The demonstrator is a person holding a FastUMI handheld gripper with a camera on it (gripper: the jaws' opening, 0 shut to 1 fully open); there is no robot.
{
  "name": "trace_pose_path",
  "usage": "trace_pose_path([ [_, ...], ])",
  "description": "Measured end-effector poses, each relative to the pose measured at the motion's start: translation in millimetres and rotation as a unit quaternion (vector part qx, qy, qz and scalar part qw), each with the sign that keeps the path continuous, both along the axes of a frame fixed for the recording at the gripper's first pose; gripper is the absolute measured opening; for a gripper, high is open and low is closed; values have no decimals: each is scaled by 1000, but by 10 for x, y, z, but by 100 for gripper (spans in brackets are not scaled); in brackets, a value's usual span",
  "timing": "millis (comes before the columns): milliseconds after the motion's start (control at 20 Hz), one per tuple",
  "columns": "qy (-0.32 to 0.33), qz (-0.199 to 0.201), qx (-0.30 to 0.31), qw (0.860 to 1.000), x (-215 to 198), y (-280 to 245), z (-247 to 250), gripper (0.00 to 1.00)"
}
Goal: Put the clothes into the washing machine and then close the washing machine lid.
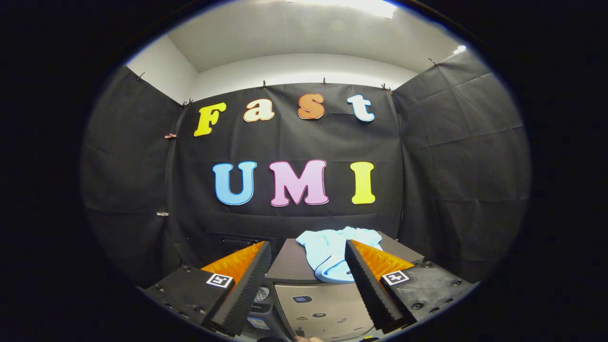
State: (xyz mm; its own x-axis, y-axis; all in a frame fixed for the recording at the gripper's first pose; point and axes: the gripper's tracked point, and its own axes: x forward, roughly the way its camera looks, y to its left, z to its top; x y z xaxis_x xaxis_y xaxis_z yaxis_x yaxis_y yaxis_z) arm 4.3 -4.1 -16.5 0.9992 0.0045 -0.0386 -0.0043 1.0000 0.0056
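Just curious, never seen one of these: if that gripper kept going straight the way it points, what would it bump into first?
Probably the crumpled light-blue garment lying on the grey washing machine's flat lid, just ahead of the open gripper. Depth is hard to judge; aimed higher, it would pass over to the black cloth wall.

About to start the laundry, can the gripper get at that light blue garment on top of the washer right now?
Probably yes: the gripper is open, and the light blue garment lies uncovered just ahead.

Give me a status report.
Hand-held gripper open, holding nothing. Light blue garment on washing machine lid, just beyond fingers. Nothing in the way.
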Motion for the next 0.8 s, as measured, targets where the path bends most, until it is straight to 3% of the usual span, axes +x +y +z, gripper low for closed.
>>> trace_pose_path([
  [800,-2,-16,-11,1000,119,-140,-1,98],
])
